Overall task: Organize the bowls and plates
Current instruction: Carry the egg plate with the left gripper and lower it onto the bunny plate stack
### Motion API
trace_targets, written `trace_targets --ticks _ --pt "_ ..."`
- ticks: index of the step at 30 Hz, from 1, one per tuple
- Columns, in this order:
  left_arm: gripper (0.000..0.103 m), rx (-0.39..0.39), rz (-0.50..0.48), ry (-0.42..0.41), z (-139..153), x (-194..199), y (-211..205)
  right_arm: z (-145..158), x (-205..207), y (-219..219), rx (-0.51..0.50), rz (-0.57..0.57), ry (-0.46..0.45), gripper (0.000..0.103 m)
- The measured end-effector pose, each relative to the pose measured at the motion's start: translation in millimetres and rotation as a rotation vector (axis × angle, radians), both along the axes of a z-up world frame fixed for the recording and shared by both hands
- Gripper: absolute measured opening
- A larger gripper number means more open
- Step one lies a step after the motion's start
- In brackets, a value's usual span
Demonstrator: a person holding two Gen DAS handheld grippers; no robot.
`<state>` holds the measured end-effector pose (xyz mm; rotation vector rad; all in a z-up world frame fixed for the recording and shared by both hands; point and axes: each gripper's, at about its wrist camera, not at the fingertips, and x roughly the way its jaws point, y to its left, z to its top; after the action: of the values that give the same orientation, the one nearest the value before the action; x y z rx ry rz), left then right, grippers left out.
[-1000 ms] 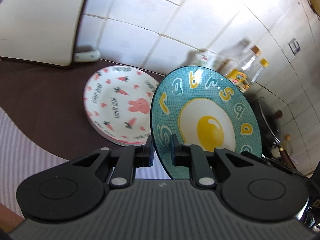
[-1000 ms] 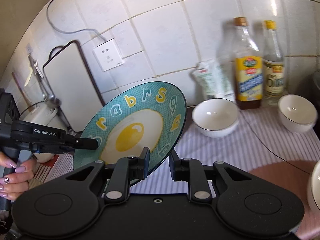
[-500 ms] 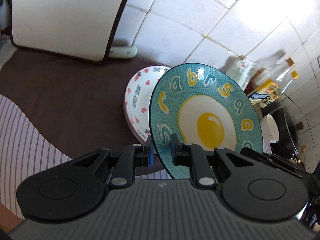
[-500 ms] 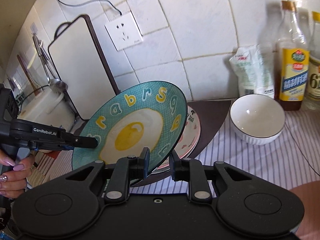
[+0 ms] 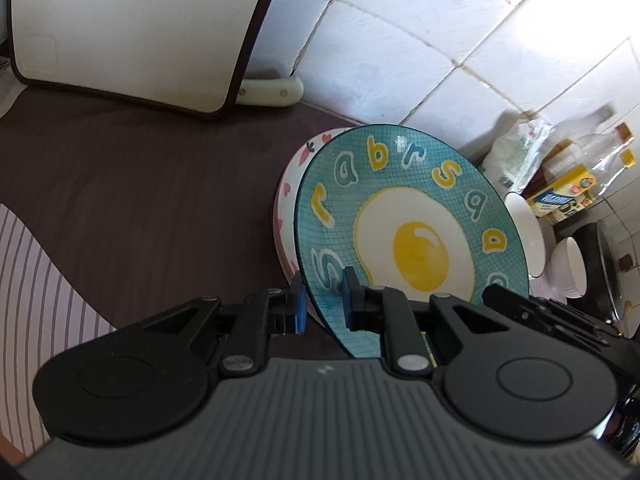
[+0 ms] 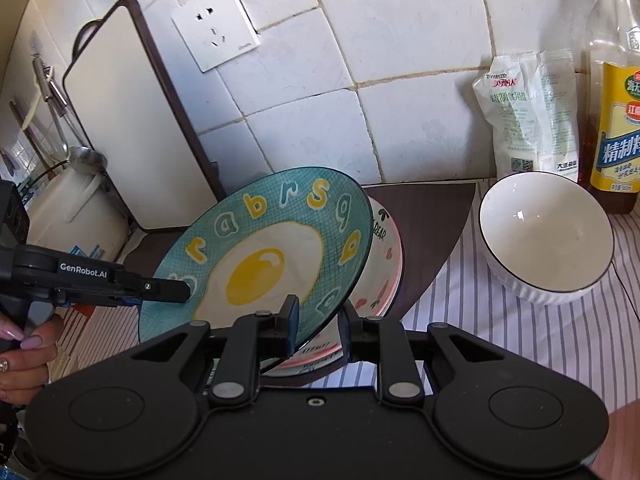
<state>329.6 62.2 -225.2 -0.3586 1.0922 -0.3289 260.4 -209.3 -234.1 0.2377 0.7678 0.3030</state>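
A teal plate with a fried-egg picture [image 5: 412, 232] [image 6: 264, 256] is held tilted above a white plate with pink hearts [image 5: 286, 196] [image 6: 384, 264] that lies on a dark brown mat. My left gripper [image 5: 323, 300] is shut on the teal plate's near rim; it also shows in the right wrist view [image 6: 176, 290] at the plate's left edge. My right gripper [image 6: 318, 326] is shut on the plate's lower rim. A white bowl [image 6: 546, 236] stands on the striped cloth to the right.
A white cutting board [image 6: 136, 128] leans on the tiled wall at the left, with a rice cooker [image 6: 76, 212] beside it. A salt bag [image 6: 528, 112] and an oil bottle [image 6: 616, 120] stand at the back right. A second white bowl [image 5: 570, 264] and a dark pan [image 5: 608, 268] are farther right.
Both grippers have carried the teal plate leftward and down over the white patterned plate, which is now mostly covered by it. Both grips are unchanged.
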Motion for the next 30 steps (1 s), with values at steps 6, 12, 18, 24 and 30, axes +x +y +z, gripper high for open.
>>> trace_targets --ticks 6,12,18,24,30 --pt "0.015 0.016 0.005 0.033 -9 9 -2 -12 11 1 0.006 -0.024 0.034 0.026" --pt "0.015 0.058 -0.003 0.032 -8 15 -6 -19 19 3 0.015 -0.042 0.069 0.026" --pt "0.015 0.093 -0.012 0.027 -4 14 -10 -23 28 9 0.004 -0.052 0.11 0.027" --pt "0.015 0.091 0.005 0.041 -4 16 -10 -24 33 14 -0.027 -0.07 0.13 0.028" --pt "0.016 0.103 0.028 0.054 -3 16 -13 -18 36 25 -0.11 -0.063 0.184 0.034"
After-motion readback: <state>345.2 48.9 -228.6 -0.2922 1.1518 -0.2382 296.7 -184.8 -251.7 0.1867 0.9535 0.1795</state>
